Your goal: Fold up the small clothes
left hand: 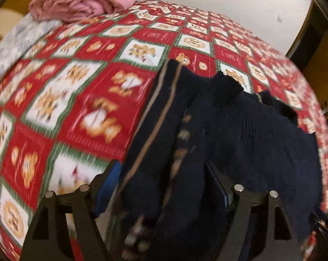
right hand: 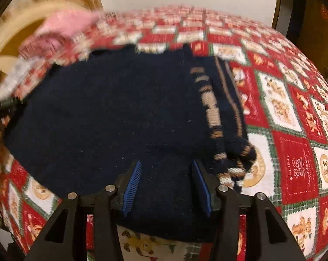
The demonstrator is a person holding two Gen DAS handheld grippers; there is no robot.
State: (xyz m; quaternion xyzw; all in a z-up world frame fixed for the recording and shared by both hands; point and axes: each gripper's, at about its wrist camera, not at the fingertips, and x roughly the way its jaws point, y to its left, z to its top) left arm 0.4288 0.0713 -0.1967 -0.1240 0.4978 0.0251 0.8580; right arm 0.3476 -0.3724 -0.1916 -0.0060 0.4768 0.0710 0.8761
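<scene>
Lying flat, navy sweater [right hand: 111,113], stripes [right hand: 211,106] running away

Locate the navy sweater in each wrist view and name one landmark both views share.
Left wrist: the navy sweater fills the lower right, draped between the left gripper fingers.
Right wrist: the sweater spreads across the centre and left, above the right gripper.
Shared landmark: the pink garment at upper left, on the red patchwork cover.

The left gripper [left hand: 164,178] has its jaws spread apart with dark cloth bunched between them. The right gripper [right hand: 166,178] is also spread, fingers level and pointing forward.
</scene>
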